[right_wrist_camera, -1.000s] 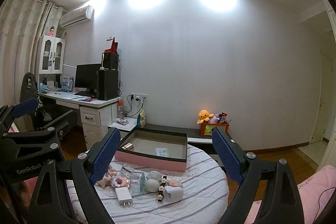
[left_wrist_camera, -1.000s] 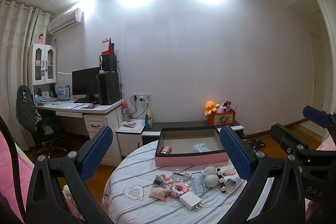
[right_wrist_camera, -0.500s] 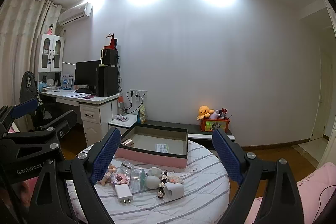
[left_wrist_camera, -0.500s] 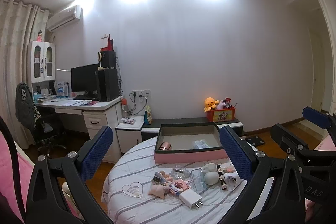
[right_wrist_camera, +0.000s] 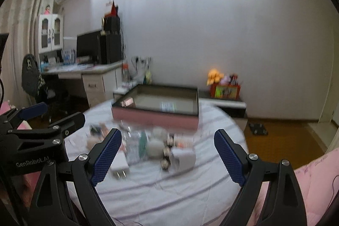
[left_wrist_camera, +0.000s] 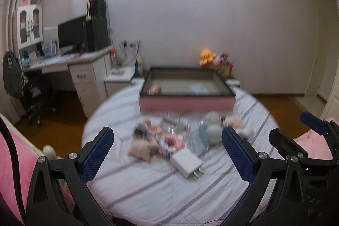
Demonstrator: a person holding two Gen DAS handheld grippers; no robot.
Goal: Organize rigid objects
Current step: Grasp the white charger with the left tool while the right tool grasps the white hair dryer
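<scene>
White plastic, first item: a phone charger [left_wrist_camera: 186, 163] with its prongs toward me, lying at the near edge of the clutter on the round table [left_wrist_camera: 148, 194], which wears a striped cloth. Behind it, blurred: a pale doll figure [left_wrist_camera: 141, 149], a clear case [left_wrist_camera: 198, 139], a white egg-shaped piece [left_wrist_camera: 214, 131]; in the right view a second white adapter [right_wrist_camera: 184, 159] and a dark watch-like strap [right_wrist_camera: 166, 154], though I cannot name that one with certainty. Beyond the pile sits the pink-sided box [left_wrist_camera: 186, 102] with a dark rim, open-topped, already holding a rose-gold cylinder [right_wrist_camera: 127, 102] and a small packet. My left gripper [left_wrist_camera: 167, 154] stands spread wide and grasps nothing; my right gripper [right_wrist_camera: 167, 154] is likewise parted and empty. Both hang above the near part of the table, clear of every object. I judge the sorting barely begun, most pieces lying outside the box. Risks, as I see them: both views are smeared, so a reach made now could land beside its target; the pieces lie touching or nearly so, and a broad finger coming down could knock a neighbour or scatter the pile; the two grippers sit close side by side and could foul each other over one item; the cloth may drag under a sliding piece.
</scene>
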